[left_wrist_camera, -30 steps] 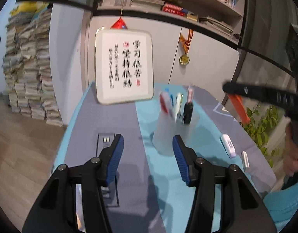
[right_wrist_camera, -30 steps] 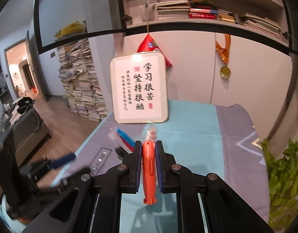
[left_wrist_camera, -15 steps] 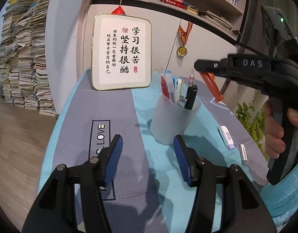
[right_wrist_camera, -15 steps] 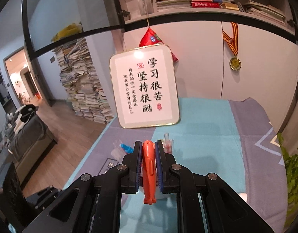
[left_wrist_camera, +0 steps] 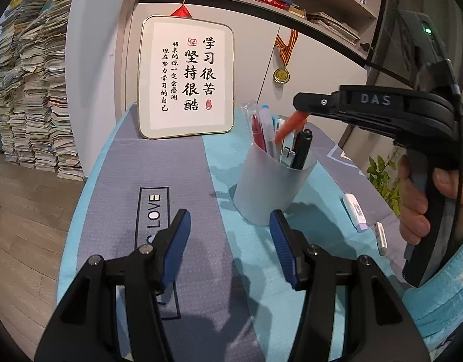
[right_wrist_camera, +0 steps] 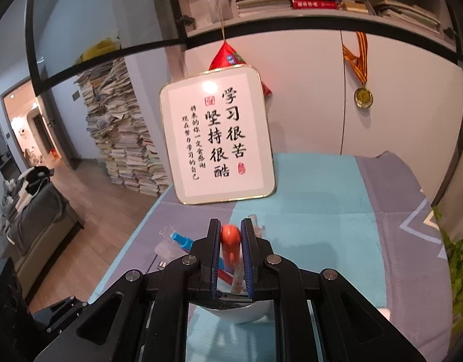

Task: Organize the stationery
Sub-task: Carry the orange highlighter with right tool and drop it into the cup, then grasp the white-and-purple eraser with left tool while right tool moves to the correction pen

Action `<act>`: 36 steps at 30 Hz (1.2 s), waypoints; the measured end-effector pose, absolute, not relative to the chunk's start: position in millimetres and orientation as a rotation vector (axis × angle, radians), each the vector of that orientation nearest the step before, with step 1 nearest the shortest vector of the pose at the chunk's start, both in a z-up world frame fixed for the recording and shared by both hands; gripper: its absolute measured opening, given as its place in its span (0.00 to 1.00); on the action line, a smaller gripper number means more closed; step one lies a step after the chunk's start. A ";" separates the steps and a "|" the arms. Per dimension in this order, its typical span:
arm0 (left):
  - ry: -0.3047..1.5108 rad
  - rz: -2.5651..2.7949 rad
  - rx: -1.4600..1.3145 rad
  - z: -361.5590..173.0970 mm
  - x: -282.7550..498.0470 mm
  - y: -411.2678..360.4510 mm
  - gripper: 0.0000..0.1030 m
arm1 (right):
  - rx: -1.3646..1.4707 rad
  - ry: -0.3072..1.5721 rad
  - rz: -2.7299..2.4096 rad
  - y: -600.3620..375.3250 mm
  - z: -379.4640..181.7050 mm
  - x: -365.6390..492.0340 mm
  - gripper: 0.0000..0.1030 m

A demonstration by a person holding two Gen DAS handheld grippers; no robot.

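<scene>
The right gripper [right_wrist_camera: 230, 241] is clamped on an orange pen [left_wrist_camera: 290, 125], its lower end inside the pen cup [left_wrist_camera: 272, 187]; the left gripper [left_wrist_camera: 230, 241] stands apart, just before the cup.

- A slim orange plastic pen [left_wrist_camera: 290, 126] slants down into the holder's mouth, its lower end among the other pens.
- A frosted pale-grey plastic pen holder [left_wrist_camera: 269, 187] stands upright on the cloth, holding red, blue and black pens.
- Two small white stationery pieces [left_wrist_camera: 355, 211] lie flat beside it.
</scene>
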State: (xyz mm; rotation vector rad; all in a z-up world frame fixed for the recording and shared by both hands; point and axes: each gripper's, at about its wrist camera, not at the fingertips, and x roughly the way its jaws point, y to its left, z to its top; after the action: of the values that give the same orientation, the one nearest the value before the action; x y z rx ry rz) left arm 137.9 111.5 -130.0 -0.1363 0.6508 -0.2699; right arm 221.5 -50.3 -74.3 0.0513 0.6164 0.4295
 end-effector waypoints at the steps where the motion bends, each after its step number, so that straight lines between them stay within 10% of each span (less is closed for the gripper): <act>1: 0.653 -0.273 -0.134 -130.3 139.4 110.4 0.51 | 0.040 0.616 0.429 -50.3 -74.2 220.8 0.14; 36: 0.680 -0.340 -0.061 -131.0 135.1 69.5 0.51 | 0.043 0.661 0.355 -102.7 -82.5 191.0 0.14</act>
State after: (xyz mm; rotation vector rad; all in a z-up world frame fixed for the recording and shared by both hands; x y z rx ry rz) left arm 135.1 69.5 -131.0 -0.0606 0.6796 -0.3399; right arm 191.0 -102.7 -82.5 0.0433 0.6612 0.3546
